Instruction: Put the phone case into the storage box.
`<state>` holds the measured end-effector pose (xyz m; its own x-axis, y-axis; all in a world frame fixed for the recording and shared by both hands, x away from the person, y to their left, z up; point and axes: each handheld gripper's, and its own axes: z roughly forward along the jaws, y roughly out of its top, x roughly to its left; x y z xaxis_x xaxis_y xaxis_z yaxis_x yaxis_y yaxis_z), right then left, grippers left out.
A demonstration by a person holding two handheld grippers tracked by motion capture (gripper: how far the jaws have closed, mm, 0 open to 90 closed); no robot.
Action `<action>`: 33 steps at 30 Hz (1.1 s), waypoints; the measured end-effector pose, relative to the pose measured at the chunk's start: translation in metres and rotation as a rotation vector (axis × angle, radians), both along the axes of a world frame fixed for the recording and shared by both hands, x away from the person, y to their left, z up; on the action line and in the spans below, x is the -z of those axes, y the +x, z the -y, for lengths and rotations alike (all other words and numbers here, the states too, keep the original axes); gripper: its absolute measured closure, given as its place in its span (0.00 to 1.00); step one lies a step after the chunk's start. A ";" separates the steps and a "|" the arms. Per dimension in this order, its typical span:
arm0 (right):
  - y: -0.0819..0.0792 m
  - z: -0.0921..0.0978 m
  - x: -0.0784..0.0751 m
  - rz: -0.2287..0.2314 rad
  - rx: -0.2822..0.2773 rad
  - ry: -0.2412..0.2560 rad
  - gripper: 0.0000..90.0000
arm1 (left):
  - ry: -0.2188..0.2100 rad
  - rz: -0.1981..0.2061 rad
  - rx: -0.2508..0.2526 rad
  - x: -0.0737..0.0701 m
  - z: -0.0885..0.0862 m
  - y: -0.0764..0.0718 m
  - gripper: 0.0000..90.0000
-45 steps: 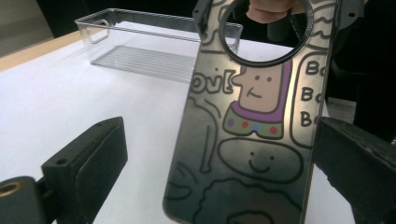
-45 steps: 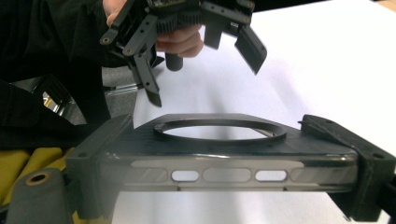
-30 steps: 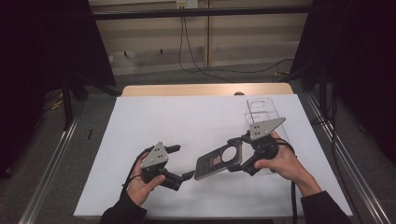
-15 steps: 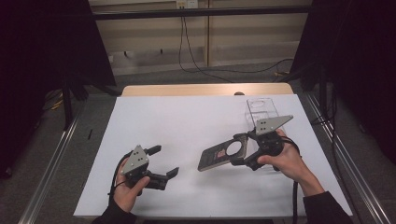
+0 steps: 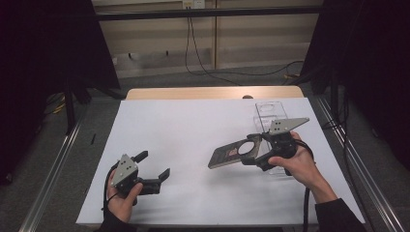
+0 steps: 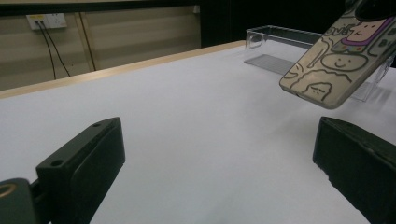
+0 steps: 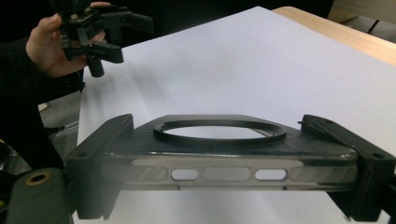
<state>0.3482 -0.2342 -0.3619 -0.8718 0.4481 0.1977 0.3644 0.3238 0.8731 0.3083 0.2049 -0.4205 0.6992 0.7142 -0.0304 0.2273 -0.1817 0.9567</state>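
A dark phone case (image 5: 231, 154) with a round ring cut-out hangs flat above the white sheet, and my right gripper (image 5: 255, 151) is shut on its right end. In the right gripper view the case (image 7: 219, 161) spans the gap between both jaws, side button slots facing the camera. The left gripper view shows the case's cartoon-printed underside (image 6: 334, 60) up at the right. My left gripper (image 5: 153, 164) is open with nothing in it, low at the near left, well apart from the case; its jaws (image 6: 219, 163) stand wide over bare sheet. It also appears far off as the left gripper (image 7: 122, 35).
A clear plastic case (image 5: 270, 112) lies at the far right of the white sheet (image 5: 193, 121), just behind my right hand, and shows as the clear case (image 6: 280, 44). Wooden table edge (image 5: 212, 93) runs along the back. Metal rails flank both sides.
My left gripper came away from the case's left end and drew back to the near left, open. The right gripper kept the case and held about the same place.
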 end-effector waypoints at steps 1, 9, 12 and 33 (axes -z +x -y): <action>0.000 0.001 0.000 0.001 0.010 0.002 0.13 | -0.005 -0.001 -0.004 0.000 -0.001 -0.001 0.02; -0.001 0.011 -0.004 0.011 0.072 0.018 0.13 | -0.015 0.009 -0.078 0.003 -0.021 -0.010 0.03; 0.000 0.013 -0.005 0.009 0.089 0.014 0.13 | -0.012 0.008 -0.099 0.006 -0.025 -0.012 0.03; 0.021 0.040 -0.024 0.021 0.239 0.011 0.13 | -0.042 0.018 -0.184 0.013 -0.030 -0.015 0.02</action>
